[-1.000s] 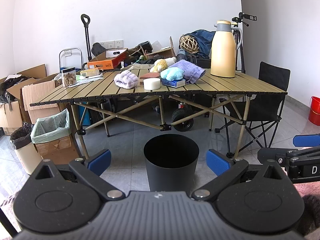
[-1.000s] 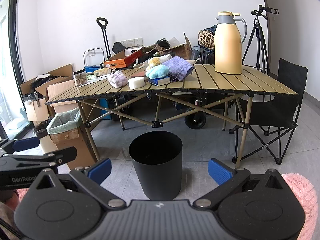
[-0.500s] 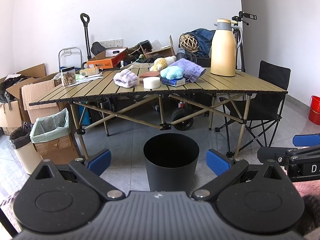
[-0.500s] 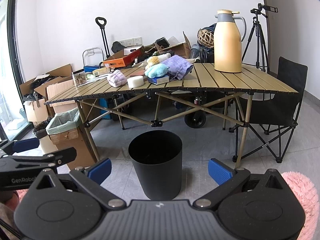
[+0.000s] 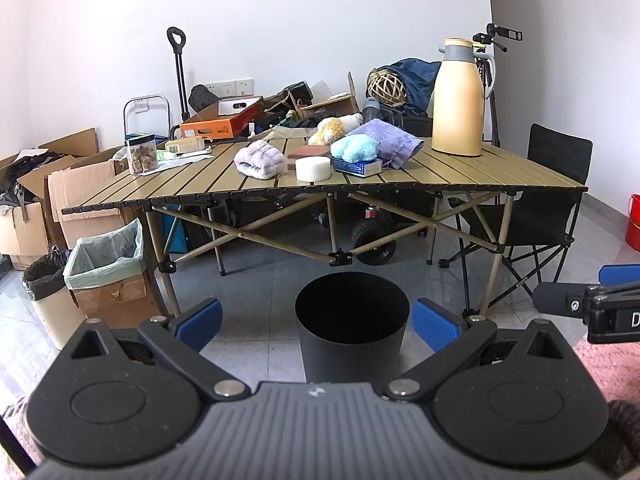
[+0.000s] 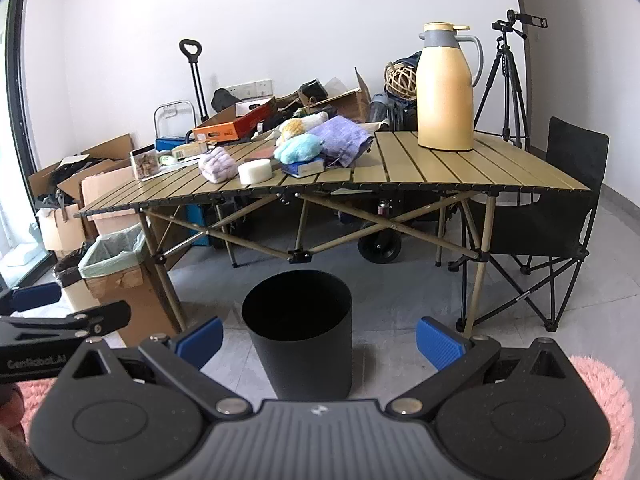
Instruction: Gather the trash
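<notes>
A black round bin [image 5: 352, 322] stands on the floor in front of a folding slat table [image 5: 460, 178]; it also shows in the right wrist view [image 6: 298, 326]. On the table lie a white roll [image 5: 313, 169], a lilac cloth [image 5: 259, 163], a turquoise plush [image 5: 355, 148], a blue box [image 5: 357, 167] and a purple towel [image 5: 390, 141]. My left gripper [image 5: 318, 322] is open and empty, low and back from the bin. My right gripper [image 6: 319, 338] is open and empty beside it.
A tall yellow thermos [image 5: 457, 98] stands at the table's right. A clear jar [image 5: 141, 156] sits at its left end. A lined cardboard box [image 5: 106, 268] and a small bin [image 5: 48, 300] stand at floor left. A black folding chair [image 5: 540, 208] is right, with a red bucket [image 5: 632, 222] and a tripod [image 6: 506, 80].
Both grippers have risen and tilted slightly, so the table and bin sit a little lower in view. Nothing was picked up or released.
</notes>
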Action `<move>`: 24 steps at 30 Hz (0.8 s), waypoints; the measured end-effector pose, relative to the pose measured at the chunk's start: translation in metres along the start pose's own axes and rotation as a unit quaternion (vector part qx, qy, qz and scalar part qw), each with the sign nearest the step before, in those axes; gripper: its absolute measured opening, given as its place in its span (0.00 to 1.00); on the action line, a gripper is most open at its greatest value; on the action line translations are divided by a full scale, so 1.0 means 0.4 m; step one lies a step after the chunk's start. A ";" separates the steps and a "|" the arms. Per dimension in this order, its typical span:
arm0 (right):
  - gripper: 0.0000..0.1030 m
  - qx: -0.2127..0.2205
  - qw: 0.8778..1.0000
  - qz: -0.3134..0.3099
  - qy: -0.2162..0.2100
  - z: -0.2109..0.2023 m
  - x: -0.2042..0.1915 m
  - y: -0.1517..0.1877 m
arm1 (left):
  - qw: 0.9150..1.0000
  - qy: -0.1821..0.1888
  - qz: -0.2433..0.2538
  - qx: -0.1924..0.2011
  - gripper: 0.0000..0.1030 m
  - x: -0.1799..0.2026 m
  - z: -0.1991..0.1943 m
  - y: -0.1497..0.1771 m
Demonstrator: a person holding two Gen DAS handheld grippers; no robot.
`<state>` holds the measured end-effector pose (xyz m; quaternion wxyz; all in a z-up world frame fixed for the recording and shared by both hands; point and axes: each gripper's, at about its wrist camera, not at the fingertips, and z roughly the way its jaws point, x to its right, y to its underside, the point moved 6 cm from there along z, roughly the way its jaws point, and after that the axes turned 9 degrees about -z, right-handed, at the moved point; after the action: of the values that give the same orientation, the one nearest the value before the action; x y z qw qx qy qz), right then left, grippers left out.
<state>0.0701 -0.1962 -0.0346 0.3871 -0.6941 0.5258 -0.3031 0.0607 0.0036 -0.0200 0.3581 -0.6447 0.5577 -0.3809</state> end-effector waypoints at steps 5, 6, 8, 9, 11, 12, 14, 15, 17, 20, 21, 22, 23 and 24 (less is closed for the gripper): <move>1.00 0.002 1.000 0.000 0.002 0.020 0.008 -0.011 | 1.000 -0.002 0.000 0.001 1.00 -0.001 0.022 -0.012; 1.00 0.002 1.000 0.000 0.002 0.019 0.010 -0.012 | 1.000 -0.003 0.000 0.002 1.00 -0.001 0.027 -0.016; 1.00 0.002 1.000 -0.001 0.003 0.032 0.016 -0.023 | 1.000 -0.007 0.001 0.005 1.00 -0.001 0.036 -0.023; 1.00 0.002 1.000 -0.001 0.003 0.040 0.019 -0.029 | 1.000 -0.007 0.001 0.006 1.00 -0.002 0.041 -0.027; 1.00 0.003 1.000 0.000 0.003 0.055 0.025 -0.040 | 1.000 -0.008 0.001 0.008 1.00 -0.002 0.054 -0.037; 1.00 0.003 1.000 0.000 0.004 0.062 0.027 -0.044 | 1.000 -0.009 0.001 0.010 1.00 -0.001 0.059 -0.041; 1.00 0.002 1.000 0.001 0.004 0.077 0.031 -0.051 | 1.000 -0.011 0.002 0.014 1.00 -0.003 0.072 -0.051; 1.00 0.002 1.000 0.001 0.004 0.084 0.033 -0.054 | 1.000 -0.012 0.002 0.015 1.00 -0.004 0.079 -0.056; 1.00 0.002 1.000 0.000 0.005 0.097 0.036 -0.059 | 1.000 -0.013 0.002 0.017 1.00 -0.006 0.092 -0.066; 1.00 0.003 1.000 0.000 0.006 0.118 0.043 -0.070 | 1.000 -0.015 0.000 0.021 1.00 -0.009 0.114 -0.085; 1.00 0.003 1.000 0.000 0.007 0.125 0.045 -0.074 | 1.000 -0.017 0.000 0.023 1.00 -0.009 0.121 -0.091; 1.00 0.005 1.000 -0.001 0.007 0.131 0.047 -0.078 | 1.000 -0.017 -0.001 0.026 1.00 -0.010 0.128 -0.098; 1.00 0.007 1.000 -0.002 0.008 0.139 0.048 -0.085 | 0.999 -0.018 -0.001 0.028 1.00 -0.012 0.135 -0.104; 1.00 0.008 1.000 -0.003 0.009 0.147 0.050 -0.091 | 0.999 -0.018 -0.002 0.030 1.00 -0.012 0.144 -0.112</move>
<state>0.1421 -0.1973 -0.0337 0.3872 -0.6899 0.5246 -0.3146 0.1315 0.0160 -0.0069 0.3865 -0.6419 0.5381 -0.3860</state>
